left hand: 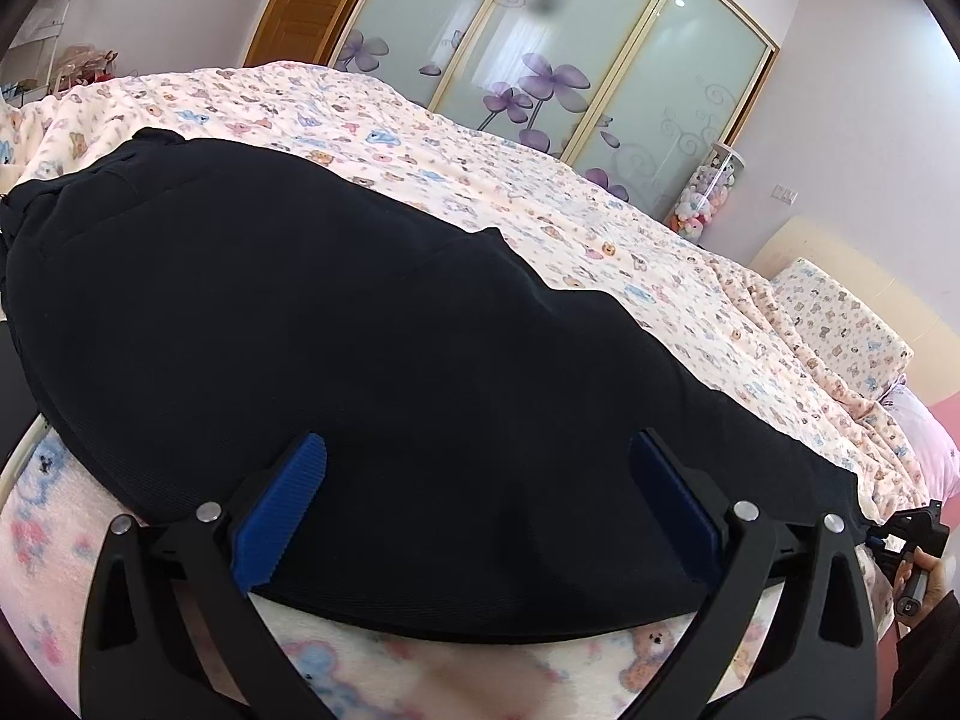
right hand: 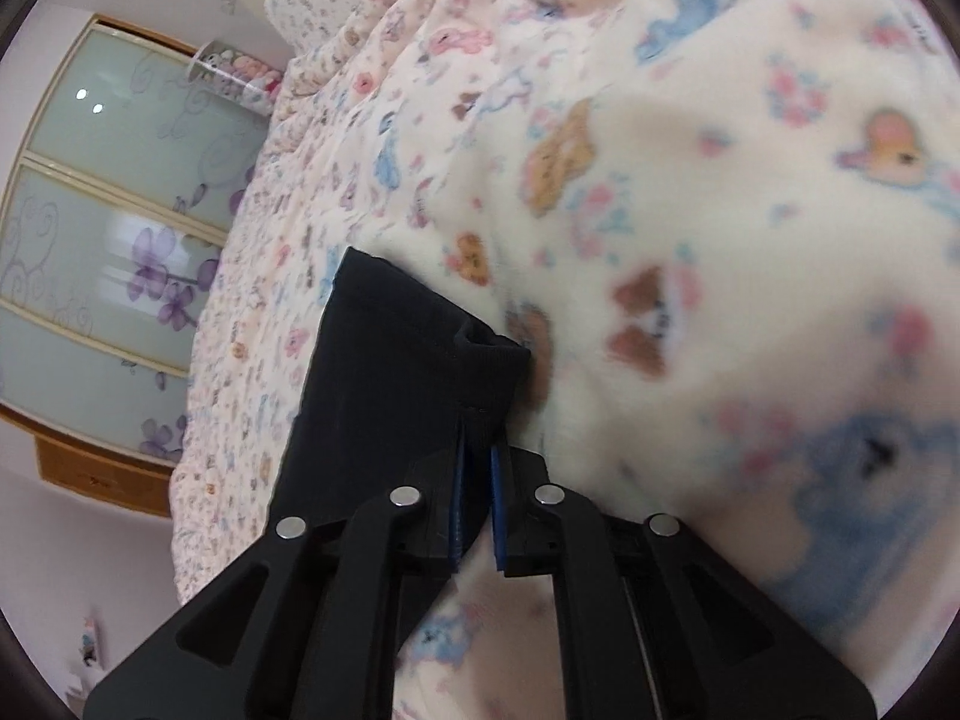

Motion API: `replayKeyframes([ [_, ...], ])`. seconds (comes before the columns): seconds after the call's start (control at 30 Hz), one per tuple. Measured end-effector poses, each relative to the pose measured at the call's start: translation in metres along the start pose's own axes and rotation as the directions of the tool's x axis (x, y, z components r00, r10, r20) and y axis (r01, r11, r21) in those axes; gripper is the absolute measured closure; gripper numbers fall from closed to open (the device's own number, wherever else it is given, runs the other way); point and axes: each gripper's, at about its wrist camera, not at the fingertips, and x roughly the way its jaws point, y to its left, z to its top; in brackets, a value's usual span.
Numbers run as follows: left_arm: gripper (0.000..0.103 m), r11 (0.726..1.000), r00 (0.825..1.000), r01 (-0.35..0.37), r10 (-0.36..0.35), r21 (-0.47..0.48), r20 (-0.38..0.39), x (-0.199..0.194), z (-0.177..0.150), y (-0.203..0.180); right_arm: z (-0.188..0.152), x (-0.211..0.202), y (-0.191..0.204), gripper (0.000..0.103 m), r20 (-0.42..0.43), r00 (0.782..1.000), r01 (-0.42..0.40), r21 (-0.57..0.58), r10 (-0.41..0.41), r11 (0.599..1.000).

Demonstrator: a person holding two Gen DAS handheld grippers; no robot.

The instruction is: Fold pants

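Black pants (left hand: 336, 330) lie spread lengthwise across the bed's teddy-print blanket (left hand: 480, 168), waistband at the far left. My left gripper (left hand: 474, 450) stands open just over the near edge of the pants, its blue pads (left hand: 282, 510) wide apart with cloth under them, not pinched. In the right wrist view the hem end of the pants (right hand: 396, 360) reaches toward the camera, and my right gripper (right hand: 478, 450) is shut on the cuff edge, blue pads pressed on the black cloth. The other gripper, held in a hand (left hand: 918, 576), shows at the far right of the left wrist view.
The blanket (right hand: 690, 210) covers the whole bed. A pillow (left hand: 840, 324) lies at the head end. Sliding wardrobe doors with purple flowers (left hand: 540, 72) stand beyond the bed, and a clear tube of plush toys (left hand: 708, 198) stands beside them.
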Motion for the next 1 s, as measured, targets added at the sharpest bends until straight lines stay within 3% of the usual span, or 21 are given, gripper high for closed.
replayKeyframes([
  [0.2, 0.002, 1.0, 1.0, -0.006, 0.006, 0.005, -0.006, 0.0, -0.001, -0.002, 0.001, 0.006, 0.026, 0.096, 0.036, 0.999, 0.035, -0.106, -0.031, 0.994],
  [0.3, 0.002, 1.0, 1.0, -0.016, 0.016, 0.011, -0.011, 0.001, -0.002, -0.005, 0.006, 0.004, 0.084, 0.096, -0.009, 0.993, -0.117, -0.222, 0.118, 0.968],
  [0.33, 0.002, 1.0, 1.0, -0.02, 0.02, 0.014, -0.013, 0.002, -0.002, -0.005, 0.006, -0.005, 0.112, 0.096, -0.016, 0.977, -0.21, -0.271, 0.214, 0.939],
  [0.4, 0.002, 1.0, 1.0, -0.021, 0.022, 0.015, -0.013, 0.002, -0.003, -0.006, 0.006, -0.029, 0.151, 0.097, -0.011, 0.914, -0.384, -0.341, 0.405, 0.858],
  [0.43, 0.002, 1.0, 1.0, -0.02, 0.02, 0.014, -0.013, 0.002, -0.003, -0.006, 0.007, -0.042, 0.16, 0.097, 0.012, 0.877, -0.442, -0.367, 0.48, 0.818],
  [0.47, 0.002, 1.0, 1.0, -0.018, 0.018, 0.012, -0.013, 0.002, -0.003, -0.006, 0.008, -0.049, 0.159, 0.097, 0.049, 0.869, -0.438, -0.382, 0.492, 0.814],
  [0.5, 0.002, 1.0, 1.0, -0.016, 0.016, 0.01, -0.012, 0.002, -0.003, -0.006, 0.01, -0.05, 0.151, 0.097, 0.086, 0.883, -0.398, -0.385, 0.462, 0.833],
  [0.53, 0.002, 1.0, 1.0, -0.014, 0.014, 0.008, -0.01, 0.001, -0.004, -0.006, 0.013, -0.038, 0.134, 0.097, 0.103, 0.924, -0.309, -0.361, 0.367, 0.88],
  [0.6, 0.002, 1.0, 1.0, -0.013, 0.013, 0.007, -0.007, 0.002, -0.004, -0.006, 0.018, -0.005, 0.09, 0.097, 0.069, 0.982, -0.152, -0.261, 0.175, 0.953],
  [0.73, 0.002, 1.0, 1.0, -0.014, 0.014, 0.009, -0.012, 0.003, -0.004, -0.008, 0.017, 0.025, 0.031, 0.097, 0.002, 0.998, -0.057, -0.116, 0.058, 0.992],
  [0.9, 0.002, 1.0, 1.0, -0.014, 0.014, 0.007, -0.011, 0.002, -0.005, -0.009, 0.018, 0.022, 0.027, 0.092, -0.054, 0.998, 0.007, -0.117, -0.014, 0.993],
  [1.0, 0.002, 1.0, 1.0, -0.012, 0.012, 0.006, -0.011, 0.002, -0.005, -0.008, 0.016, 0.007, 0.027, 0.057, -0.026, 1.0, 0.001, -0.116, -0.004, 0.993],
])
